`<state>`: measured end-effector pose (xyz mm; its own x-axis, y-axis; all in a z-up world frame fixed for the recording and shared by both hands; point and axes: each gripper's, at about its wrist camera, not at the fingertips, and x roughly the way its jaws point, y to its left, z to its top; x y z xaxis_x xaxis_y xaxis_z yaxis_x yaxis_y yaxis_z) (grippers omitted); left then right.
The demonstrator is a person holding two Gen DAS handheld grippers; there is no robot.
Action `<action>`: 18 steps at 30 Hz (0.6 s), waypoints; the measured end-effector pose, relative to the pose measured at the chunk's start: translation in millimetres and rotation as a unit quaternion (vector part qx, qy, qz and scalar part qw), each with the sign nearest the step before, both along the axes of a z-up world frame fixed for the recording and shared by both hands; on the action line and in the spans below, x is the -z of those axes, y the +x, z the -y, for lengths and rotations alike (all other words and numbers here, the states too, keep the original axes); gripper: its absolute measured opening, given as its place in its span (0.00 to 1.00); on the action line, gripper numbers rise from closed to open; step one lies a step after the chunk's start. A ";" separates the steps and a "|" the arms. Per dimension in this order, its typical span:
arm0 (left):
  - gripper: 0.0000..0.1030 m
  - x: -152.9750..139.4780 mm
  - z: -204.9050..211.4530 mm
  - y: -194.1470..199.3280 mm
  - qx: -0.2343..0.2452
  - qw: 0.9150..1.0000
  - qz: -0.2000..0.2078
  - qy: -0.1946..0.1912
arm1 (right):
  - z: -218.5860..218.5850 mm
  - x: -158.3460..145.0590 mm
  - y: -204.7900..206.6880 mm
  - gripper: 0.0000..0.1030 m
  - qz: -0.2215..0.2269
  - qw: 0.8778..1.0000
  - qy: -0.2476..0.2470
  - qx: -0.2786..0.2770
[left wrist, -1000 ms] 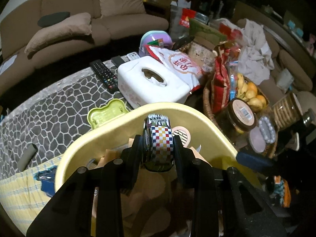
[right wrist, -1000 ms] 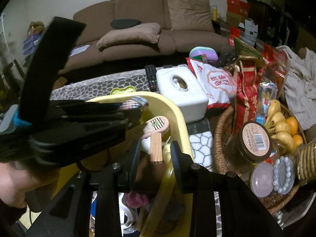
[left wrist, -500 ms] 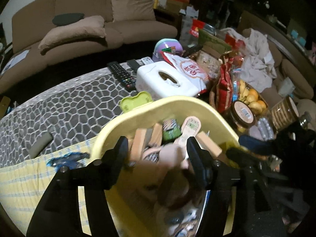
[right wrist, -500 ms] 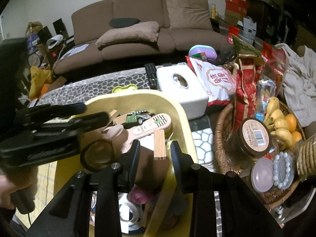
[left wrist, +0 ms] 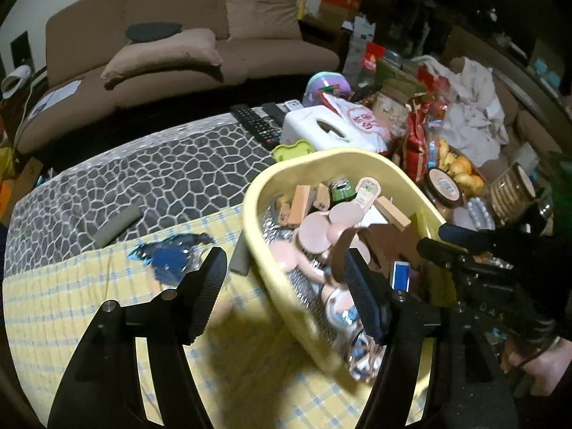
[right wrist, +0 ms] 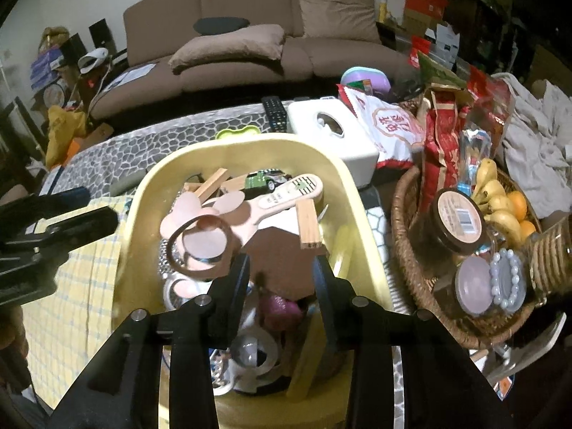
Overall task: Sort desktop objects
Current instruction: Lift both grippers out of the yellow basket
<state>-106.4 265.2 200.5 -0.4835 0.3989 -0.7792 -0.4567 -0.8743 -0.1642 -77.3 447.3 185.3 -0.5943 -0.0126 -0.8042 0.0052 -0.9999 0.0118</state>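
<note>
A yellow basin [left wrist: 321,157] [right wrist: 250,139] stands on a yellow checked cloth [left wrist: 71,304]. It holds pink round pieces [right wrist: 203,243], wooden blocks [right wrist: 309,223], a green toy car [right wrist: 268,180] and several other small things. My left gripper [left wrist: 286,279] hangs over the cloth at the basin's left wall; its jaws are opening and hold nothing. From the right wrist it shows at the left edge [right wrist: 96,207]. My right gripper [right wrist: 280,275] points down into the basin, its jaws opening, the pads pressing nothing. A blue packet [left wrist: 168,261] and a grey bar [left wrist: 118,223] lie left of the basin.
Behind the basin sit a white tissue box [left wrist: 321,125], a green lid [left wrist: 293,150] and remotes [left wrist: 254,121]. Snack bags [right wrist: 393,125] and a wicker basket [right wrist: 404,250] with fruit and jars crowd the right side. A brown sofa [left wrist: 214,53] stands beyond the table.
My left gripper let go of a checkered tape roll over the basin, opened wide and drew back to the left. The right gripper's jaws widened a little.
</note>
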 end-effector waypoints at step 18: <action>1.00 -15.9 96.8 53.4 -0.061 0.998 -0.003 0.018 | 60.2 -20.0 29.3 0.99 -0.009 0.999 -0.021 -0.032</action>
